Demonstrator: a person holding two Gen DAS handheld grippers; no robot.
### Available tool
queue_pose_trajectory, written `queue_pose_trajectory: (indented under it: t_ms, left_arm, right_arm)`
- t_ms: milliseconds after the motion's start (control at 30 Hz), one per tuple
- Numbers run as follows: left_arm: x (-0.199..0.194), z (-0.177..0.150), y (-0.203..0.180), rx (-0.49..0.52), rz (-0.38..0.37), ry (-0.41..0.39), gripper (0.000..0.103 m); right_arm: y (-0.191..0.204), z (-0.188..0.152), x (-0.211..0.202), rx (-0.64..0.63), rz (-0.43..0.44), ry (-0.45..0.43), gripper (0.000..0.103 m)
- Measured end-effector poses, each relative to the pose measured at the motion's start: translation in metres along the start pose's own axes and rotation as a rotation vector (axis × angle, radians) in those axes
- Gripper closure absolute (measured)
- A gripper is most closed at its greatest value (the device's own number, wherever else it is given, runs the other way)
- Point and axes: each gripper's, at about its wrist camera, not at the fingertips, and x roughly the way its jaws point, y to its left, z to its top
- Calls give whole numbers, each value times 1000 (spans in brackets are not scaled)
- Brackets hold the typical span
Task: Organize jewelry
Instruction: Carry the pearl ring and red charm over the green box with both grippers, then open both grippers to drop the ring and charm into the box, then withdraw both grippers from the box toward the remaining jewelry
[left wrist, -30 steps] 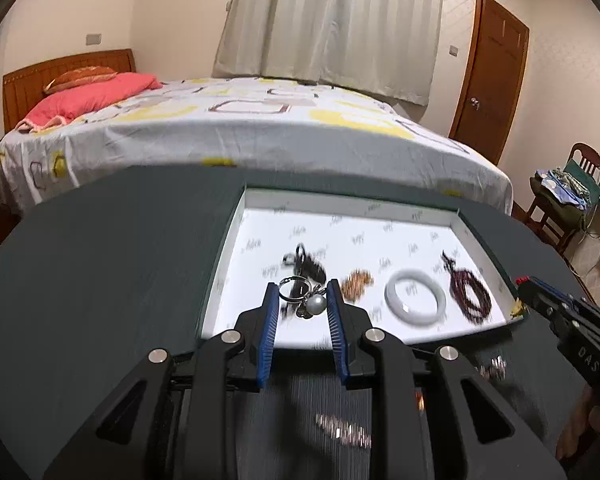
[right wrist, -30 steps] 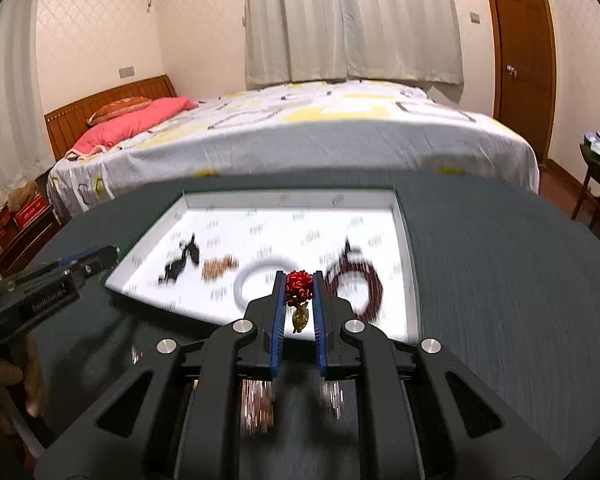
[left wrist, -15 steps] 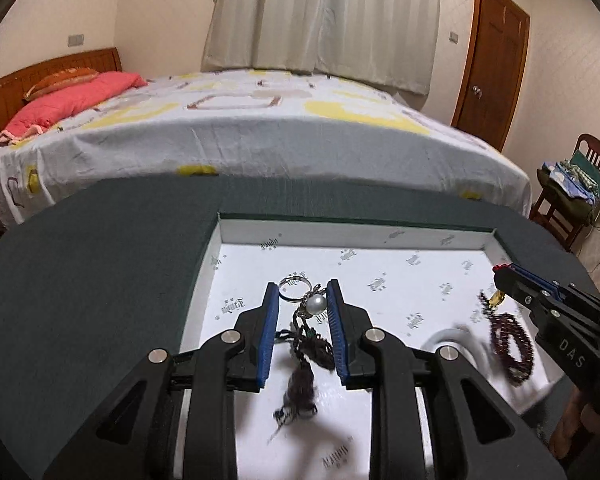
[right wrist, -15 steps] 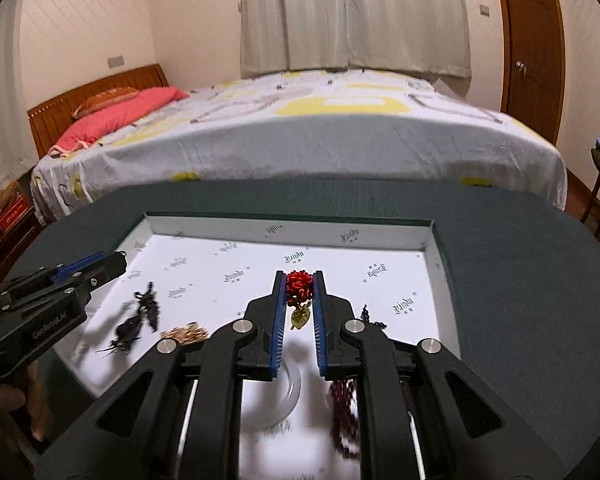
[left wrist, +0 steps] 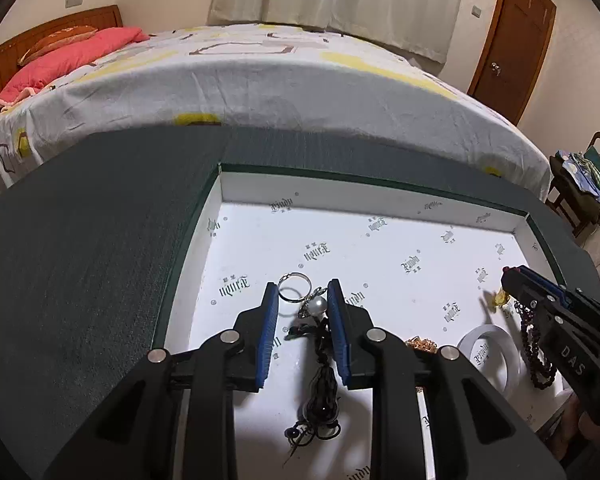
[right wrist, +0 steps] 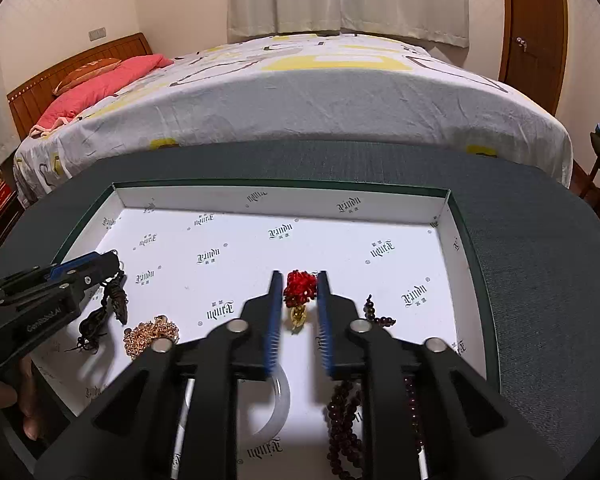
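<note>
1. Over the white tray (right wrist: 236, 200) on the bench: right gripper (right wrist: 299, 280), jaws just widened, red bead charm (right wrist: 299, 289) loose between them.
2. Over the tray's left half: left gripper (left wrist: 303, 295), jaws clamped on pearl keyring (left wrist: 314, 304).
3. In the tray: white bangle (left wrist: 490, 354), dark bead strand (right wrist: 342, 420), gold chain (right wrist: 150, 334).

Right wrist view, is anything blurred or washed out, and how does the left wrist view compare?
Right wrist view: the right gripper fingers look motion-smeared, the white tray floor is bright but its print stays legible. Left wrist view: sharp throughout, the pearl keyring crisp. Both views: fisheye bending and dark corners.
</note>
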Motion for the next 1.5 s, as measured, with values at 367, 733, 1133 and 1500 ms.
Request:
queue_pose_trajectory:
  t_ms: [367,733,1133,1500]
  left_arm:
    - [-9,-4,-1,-17,-12,-41,52]
    - [-30,-12,-9,3,-9,-115,46]
    - [-79,-50,-21,-20,-17,-171,46]
    - [-115,-101,-24,-42,-1,-167,46]
  right_arm:
    - [-1,-4,-13,14,6,-52,64]
    - [0,-16,-42,18,11,-118,60]
    - [9,-55,-93,28,40,-135,58]
    - [11,-111,-130,7,42,-87,58]
